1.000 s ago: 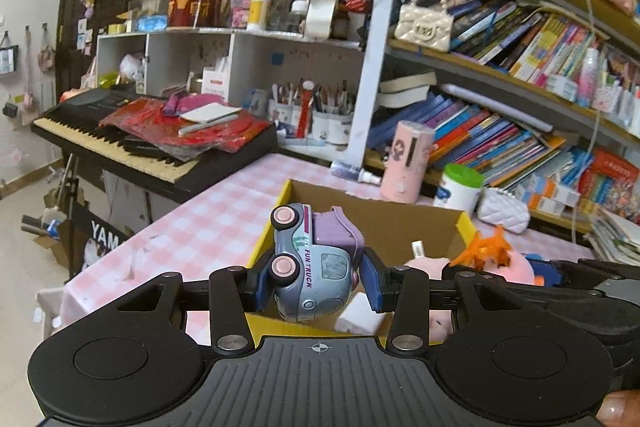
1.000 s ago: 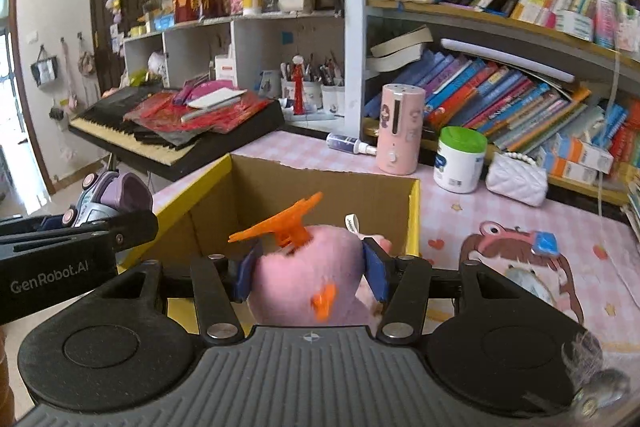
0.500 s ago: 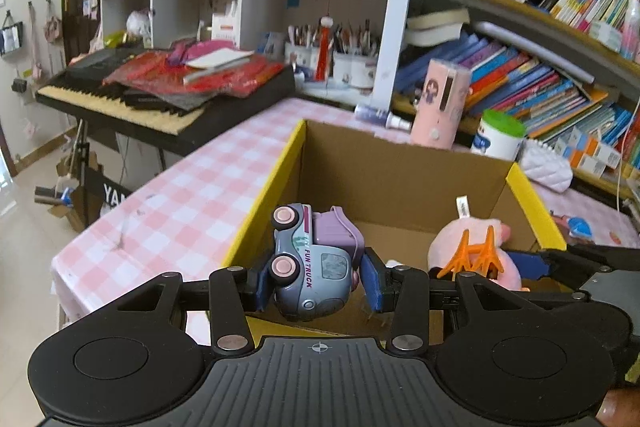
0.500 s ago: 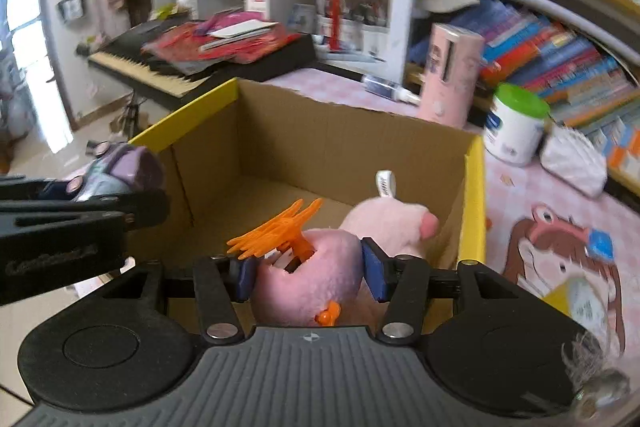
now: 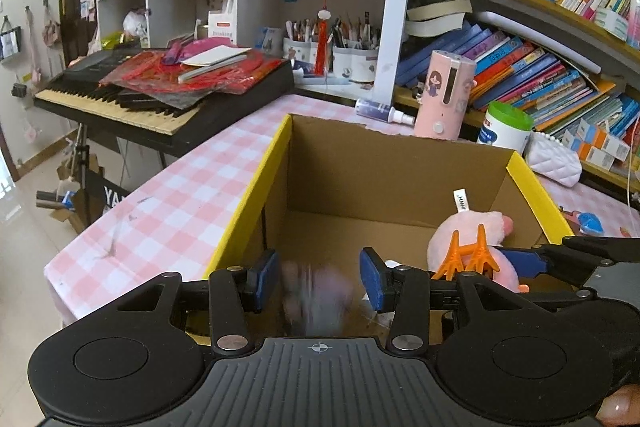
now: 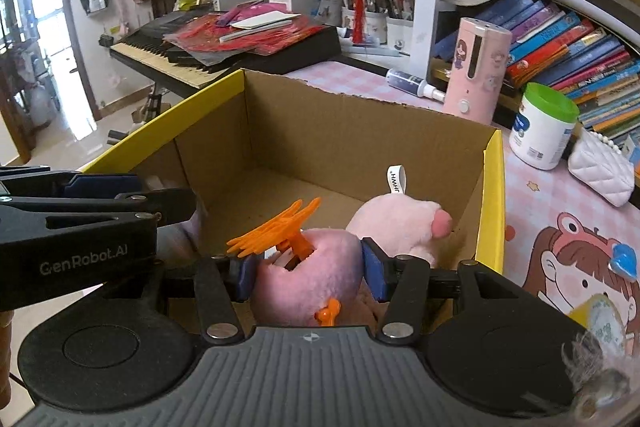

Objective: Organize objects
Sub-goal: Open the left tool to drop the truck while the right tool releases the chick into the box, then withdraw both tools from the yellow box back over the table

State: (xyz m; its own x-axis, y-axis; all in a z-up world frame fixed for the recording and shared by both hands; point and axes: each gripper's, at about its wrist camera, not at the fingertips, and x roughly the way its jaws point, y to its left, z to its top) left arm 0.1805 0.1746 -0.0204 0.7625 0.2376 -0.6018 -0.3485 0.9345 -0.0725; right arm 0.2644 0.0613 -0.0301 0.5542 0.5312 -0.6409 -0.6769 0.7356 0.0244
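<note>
An open cardboard box with yellow top edges (image 5: 256, 187) (image 6: 490, 187) stands on the pink checked table. My left gripper (image 5: 318, 277) is open over the box's near left corner. The purple toy truck (image 5: 316, 301) is a blur between and below its pads, falling free into the box. My right gripper (image 6: 306, 273) is shut on a pink plush pig (image 6: 308, 283) with orange clip-like feet (image 6: 276, 231). It holds the pig over the box's right side, and the pig also shows in the left wrist view (image 5: 468, 243). The left gripper also appears at the right wrist view's left edge (image 6: 80, 219).
Behind the box stand a pink cylinder device (image 5: 442, 95), a green-lidded white tub (image 5: 506, 127), a small spray bottle (image 5: 380, 109) and a white quilted purse (image 5: 554, 163). A keyboard (image 5: 160, 95) piled with red papers sits left. Bookshelves rise at the back right.
My left gripper has opened and let go of the toy truck, which drops into the box. Both grippers have moved forward and down over the box; the right still holds the pig.
</note>
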